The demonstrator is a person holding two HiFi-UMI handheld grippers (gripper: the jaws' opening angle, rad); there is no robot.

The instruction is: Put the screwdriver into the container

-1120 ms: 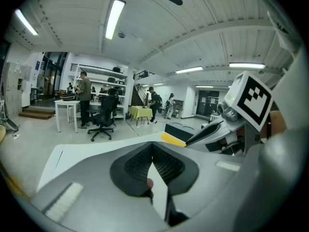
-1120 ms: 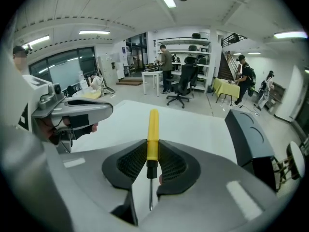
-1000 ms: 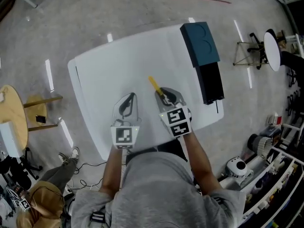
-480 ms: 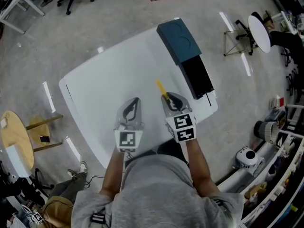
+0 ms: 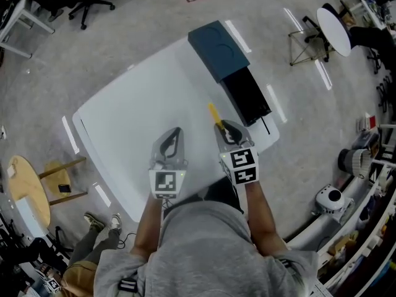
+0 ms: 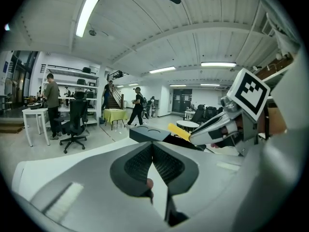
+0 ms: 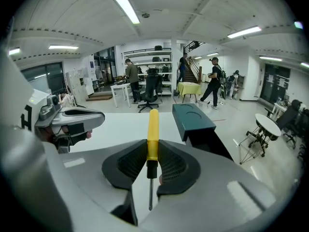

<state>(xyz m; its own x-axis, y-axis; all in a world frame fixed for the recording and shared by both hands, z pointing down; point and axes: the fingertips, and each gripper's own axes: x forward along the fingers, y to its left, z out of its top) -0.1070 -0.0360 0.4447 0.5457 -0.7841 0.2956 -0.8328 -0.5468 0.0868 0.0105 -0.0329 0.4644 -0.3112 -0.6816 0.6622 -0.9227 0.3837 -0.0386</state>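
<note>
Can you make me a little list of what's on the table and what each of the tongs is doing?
table: white, seen from above
screwdriver: yellow handle, thin metal shaft pointing back toward the person
right tongs: shut on the screwdriver, above the table
left tongs: shut, nothing in them
container: dark teal box with a black part next to it, at the table's far right side
screwdriver in container: not yet
</note>
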